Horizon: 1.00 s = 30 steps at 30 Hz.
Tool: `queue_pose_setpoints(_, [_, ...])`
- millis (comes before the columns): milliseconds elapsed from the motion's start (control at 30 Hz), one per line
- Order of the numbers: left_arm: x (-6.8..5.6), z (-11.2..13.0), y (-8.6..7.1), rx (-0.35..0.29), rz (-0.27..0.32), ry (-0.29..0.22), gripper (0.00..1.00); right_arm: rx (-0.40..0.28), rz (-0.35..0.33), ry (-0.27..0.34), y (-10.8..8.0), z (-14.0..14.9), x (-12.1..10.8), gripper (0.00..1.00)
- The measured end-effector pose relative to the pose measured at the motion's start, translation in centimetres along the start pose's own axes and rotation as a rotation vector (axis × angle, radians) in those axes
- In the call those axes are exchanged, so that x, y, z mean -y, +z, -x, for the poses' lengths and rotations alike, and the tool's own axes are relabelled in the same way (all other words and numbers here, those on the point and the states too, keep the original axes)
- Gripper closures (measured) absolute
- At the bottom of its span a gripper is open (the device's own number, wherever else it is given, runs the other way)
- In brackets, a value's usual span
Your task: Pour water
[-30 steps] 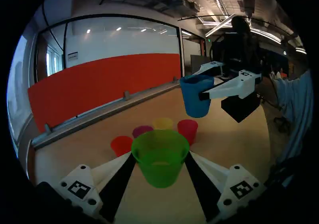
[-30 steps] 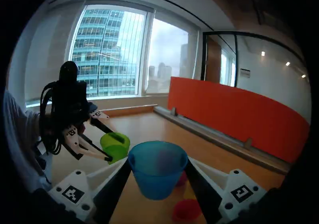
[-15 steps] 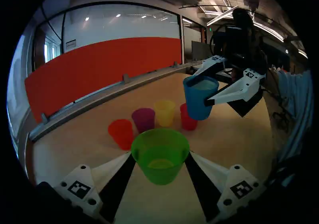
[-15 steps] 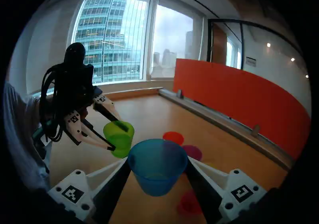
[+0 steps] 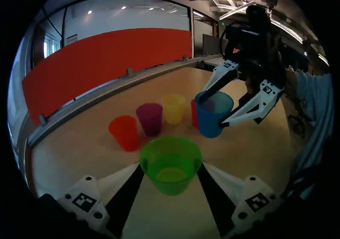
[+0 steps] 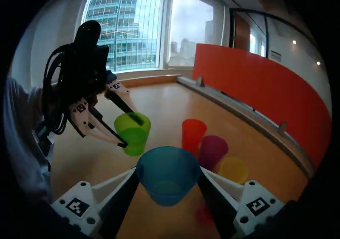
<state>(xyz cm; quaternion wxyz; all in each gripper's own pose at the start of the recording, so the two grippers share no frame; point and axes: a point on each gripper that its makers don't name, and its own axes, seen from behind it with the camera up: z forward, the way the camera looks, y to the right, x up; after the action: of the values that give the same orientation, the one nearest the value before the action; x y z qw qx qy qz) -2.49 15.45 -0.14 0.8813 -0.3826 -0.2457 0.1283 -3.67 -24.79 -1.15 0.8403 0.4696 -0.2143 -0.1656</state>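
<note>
Left gripper [image 5: 170, 167] grips the green cup [image 5: 171, 154], right gripper [image 6: 168, 173] the blue cup [image 6: 167, 180]; both near upright, blue cup ahead-right, apart from green.

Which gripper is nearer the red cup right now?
Right. The right gripper holds the blue cup just beside the red cup; the left gripper, with the green cup, sits farther back.

The two views face each other low over the table [image 5: 255, 145], sharing the row of cups [image 5: 149, 118].
</note>
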Motion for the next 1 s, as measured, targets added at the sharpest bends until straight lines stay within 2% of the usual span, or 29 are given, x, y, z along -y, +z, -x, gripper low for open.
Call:
queue_pose_setpoints(200, [0.1, 0.8, 0.5, 0.025, 0.008, -0.001, 0.15, 0.034, -0.018, 0.013, 0.8, 1.5, 0.4, 0.07])
queue_pose_setpoints(467, [0.2, 2.0, 1.4, 0.059, 0.018, 0.007, 0.15, 0.071, -0.027, -0.002, 1.8, 3.0, 0.8, 0.07])
queue_pose_setpoints(1000, [-0.1, 3.6, 2.7, 0.088, 0.029, 0.020, 0.15, 0.108, -0.046, -0.008, 3.3, 4.9, 1.9, 0.07])
